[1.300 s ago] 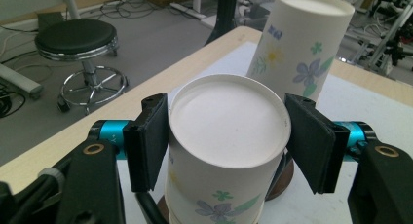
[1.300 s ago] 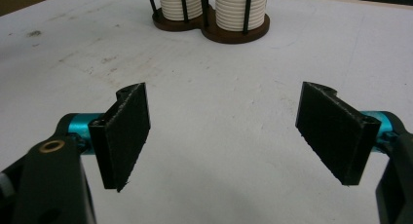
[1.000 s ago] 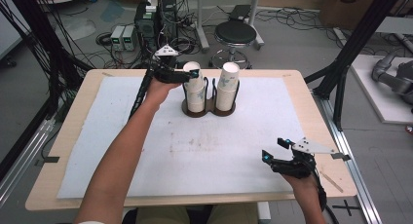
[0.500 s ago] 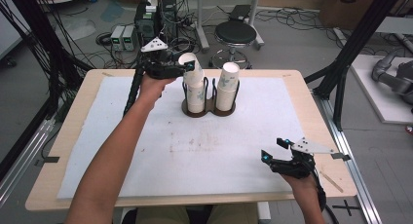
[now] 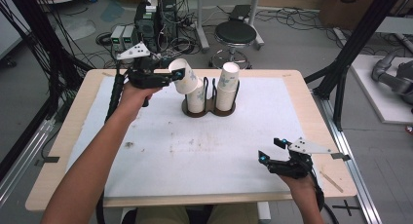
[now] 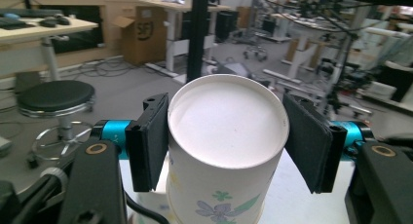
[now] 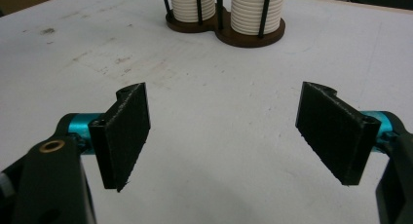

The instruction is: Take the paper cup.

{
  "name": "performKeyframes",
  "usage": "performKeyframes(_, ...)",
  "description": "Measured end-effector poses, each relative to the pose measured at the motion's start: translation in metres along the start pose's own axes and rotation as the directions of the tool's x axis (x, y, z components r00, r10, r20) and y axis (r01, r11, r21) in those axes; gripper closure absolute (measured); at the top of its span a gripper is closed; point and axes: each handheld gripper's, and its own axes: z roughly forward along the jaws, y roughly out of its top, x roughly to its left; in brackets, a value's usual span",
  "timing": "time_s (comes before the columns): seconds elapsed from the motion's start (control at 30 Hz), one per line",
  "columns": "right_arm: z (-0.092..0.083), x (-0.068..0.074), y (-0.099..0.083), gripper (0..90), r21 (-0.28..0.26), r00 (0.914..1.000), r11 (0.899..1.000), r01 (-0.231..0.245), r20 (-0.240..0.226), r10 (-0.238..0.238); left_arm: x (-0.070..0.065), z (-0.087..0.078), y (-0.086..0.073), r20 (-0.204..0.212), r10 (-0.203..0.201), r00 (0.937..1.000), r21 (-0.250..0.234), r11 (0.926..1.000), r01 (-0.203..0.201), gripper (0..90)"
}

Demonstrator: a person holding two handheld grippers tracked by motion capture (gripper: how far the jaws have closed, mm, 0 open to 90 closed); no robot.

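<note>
A white paper cup (image 5: pixel 184 77) with a flower print hangs tilted above the left stack of cups (image 5: pixel 196 100); my left gripper (image 5: pixel 178 75) is shut on it. In the left gripper view the cup (image 6: pixel 224 136) shows bottom-up, with both pads of that gripper (image 6: pixel 224 131) pressed on its sides. A second stack (image 5: pixel 227 87) stands in the right half of the dark holder (image 5: pixel 209 110) with black rods. My right gripper (image 5: pixel 270 149) rests open near the table's front right corner, nothing between its jaws (image 7: pixel 224 131). Both stacks (image 7: pixel 195 2) (image 7: pixel 257 9) lie ahead of it.
A white mat (image 5: pixel 195 156) covers most of the wooden table (image 5: pixel 311 107). Behind the table stand a black stool (image 5: pixel 235 34) and boxes of electronics (image 5: pixel 151 19) with cables. Black frame struts (image 5: pixel 350 53) rise at the right.
My left hand has risen and drawn left and back, lifting the top cup off the left stack and tipping it. The right hand has kept still.
</note>
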Motion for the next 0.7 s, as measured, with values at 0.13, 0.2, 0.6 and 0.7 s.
performKeyframes(0.13, 0.002, 0.003, 0.001, 20.8, 0.006, 1.0000, 1.000, 0.000, -0.004, 0.000, -0.005, -0.017, -0.007, 0.043, 0.008, 0.9991, -0.010, 0.9999, -0.007, 36.7)
performKeyframes(0.2, 0.003, 0.003, 0.001, 20.8, 0.004, 1.0000, 1.000, 0.007, -0.005, -0.007, -0.007, -0.024, -0.011, 0.072, 0.004, 0.9974, -0.017, 0.9999, -0.003, 36.7)
performKeyframes(0.6, 0.009, 0.008, 0.003, 20.8, 0.025, 0.9994, 0.999, 0.023, -0.027, -0.022, -0.023, -0.045, -0.047, 0.134, 0.013, 0.9909, 0.008, 0.9999, -0.014, 36.6)
performKeyframes(0.7, 0.013, 0.010, 0.004, 20.8, 0.027, 0.9988, 0.999, 0.029, -0.041, -0.028, -0.024, -0.046, -0.053, 0.134, 0.017, 0.9908, 0.021, 0.9996, -0.020, 36.6)
